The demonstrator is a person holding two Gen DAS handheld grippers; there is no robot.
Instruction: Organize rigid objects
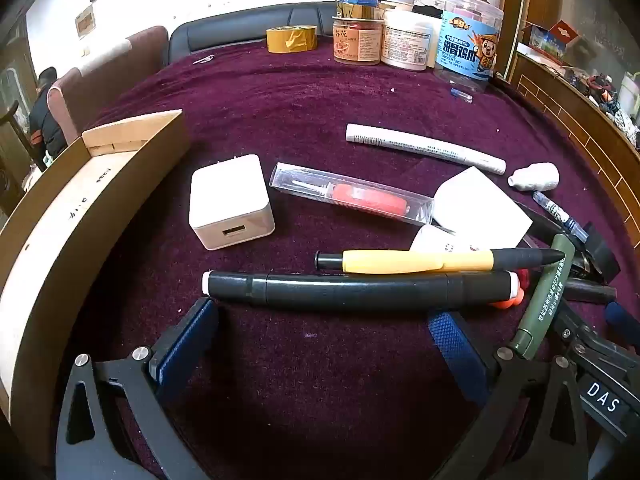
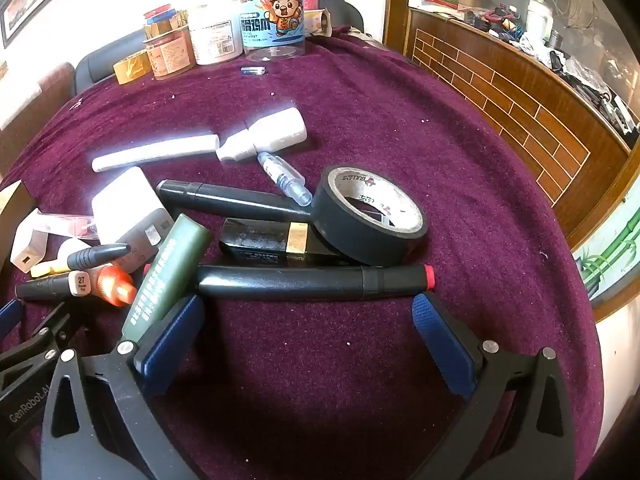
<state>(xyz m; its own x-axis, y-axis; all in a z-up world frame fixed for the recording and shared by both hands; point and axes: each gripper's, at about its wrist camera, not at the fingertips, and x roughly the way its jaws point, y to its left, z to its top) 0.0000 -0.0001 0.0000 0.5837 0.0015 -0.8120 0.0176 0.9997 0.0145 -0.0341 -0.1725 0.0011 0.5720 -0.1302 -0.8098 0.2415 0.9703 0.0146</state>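
Loose objects lie on a purple cloth. My left gripper [image 1: 324,324] is open and empty, just short of a long black marker [image 1: 356,286] that lies across its fingertips. Behind it lie a yellow pen [image 1: 420,261], a white charger [image 1: 230,202], a clear case with a red tool [image 1: 352,198] and a white marker [image 1: 424,147]. An open cardboard box [image 1: 80,200] stands at the left. My right gripper [image 2: 308,320] is open and empty, just short of a black marker with a red end [image 2: 312,282]. A green tube [image 2: 168,276] rests beside its left finger.
A black tape roll [image 2: 372,216], a black and gold case [image 2: 276,242], a small clear vial [image 2: 284,178] and a white bottle [image 2: 268,138] lie beyond the right gripper. Jars [image 1: 416,40] and a yellow tape roll [image 1: 292,39] stand at the far edge. A wood panel [image 2: 520,104] borders the right.
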